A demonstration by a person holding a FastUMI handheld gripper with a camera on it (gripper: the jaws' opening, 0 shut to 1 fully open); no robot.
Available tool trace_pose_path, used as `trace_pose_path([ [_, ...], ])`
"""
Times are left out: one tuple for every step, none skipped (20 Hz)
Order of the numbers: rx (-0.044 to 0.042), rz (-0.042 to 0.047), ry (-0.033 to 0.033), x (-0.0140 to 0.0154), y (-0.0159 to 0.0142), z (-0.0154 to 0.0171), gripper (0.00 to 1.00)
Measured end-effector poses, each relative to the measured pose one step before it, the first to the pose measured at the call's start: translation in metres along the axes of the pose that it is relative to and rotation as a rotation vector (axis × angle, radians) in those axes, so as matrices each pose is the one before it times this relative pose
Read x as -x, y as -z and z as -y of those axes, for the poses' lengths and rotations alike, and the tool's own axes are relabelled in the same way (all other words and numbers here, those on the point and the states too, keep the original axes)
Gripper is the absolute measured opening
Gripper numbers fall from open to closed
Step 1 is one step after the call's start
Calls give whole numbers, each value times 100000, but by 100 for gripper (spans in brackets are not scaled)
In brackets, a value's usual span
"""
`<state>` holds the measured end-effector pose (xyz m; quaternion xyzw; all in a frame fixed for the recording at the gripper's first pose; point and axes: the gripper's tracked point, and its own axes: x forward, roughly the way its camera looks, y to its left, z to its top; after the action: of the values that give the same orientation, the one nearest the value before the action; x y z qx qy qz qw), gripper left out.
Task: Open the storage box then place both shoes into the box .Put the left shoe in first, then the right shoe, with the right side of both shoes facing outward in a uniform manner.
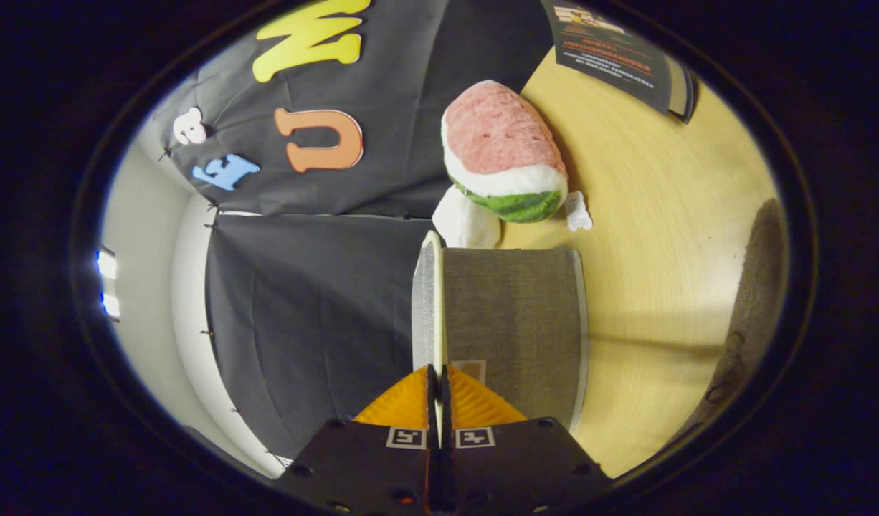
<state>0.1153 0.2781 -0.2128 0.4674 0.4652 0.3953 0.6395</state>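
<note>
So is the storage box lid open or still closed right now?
Open, at least partly: the lid stands swung up ahead of the gripper, whose fingers pinch its thin edge. The box opening itself is hidden behind the lid.

This is a staged recording booth, not a lived-in room. Black cloth (317,287) is pinned up as a wall over a plain white partition (145,236). A pale wooden desk (647,236) carries props: a plush watermelon slice (502,150), a grey fabric storage box (511,322) and a dark printed leaflet (611,54).
</note>
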Motion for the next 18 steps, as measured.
trace_pose_path([
  [1321, -667, -2, 228, 374, -1140, 0],
  [2123, 17, 162, -16, 127, -1121, 0],
  [1771, -140, -723, 83, 97, -1550, 0],
  [1815, 401, 9, 14, -9, -1592, 0],
  [2531, 428, 533, -156, 11, -1627, 0],
  [3420, 194, 1036, -293, -54, -1628, 0],
  [3343, -180, 1376, -348, 89, -1595, 0],
  [2532, -283, 322, -542, 8, -1950, 0],
  [2357, -243, 415, -774, 149, -2033, 0],
  [2675, 305, 847, -800, -12, -1749, 0],
  [3360, 316, 1235, -998, -10, -1590, 0],
  [2949, 127, 1478, -1282, 71, -1373, 0],
  [1639, -148, 1002, -1418, 217, -1409, 0],
  [1632, -521, 877, -1341, 200, -1026, 0],
  [1697, -623, 844, -1536, 327, -830, 0],
  [1463, -433, 695, -1412, 241, -847, 0],
  [1720, -447, 866, -1265, 185, -754, 0],
  [1370, -755, 1119, -1219, 235, -642, 0],
])
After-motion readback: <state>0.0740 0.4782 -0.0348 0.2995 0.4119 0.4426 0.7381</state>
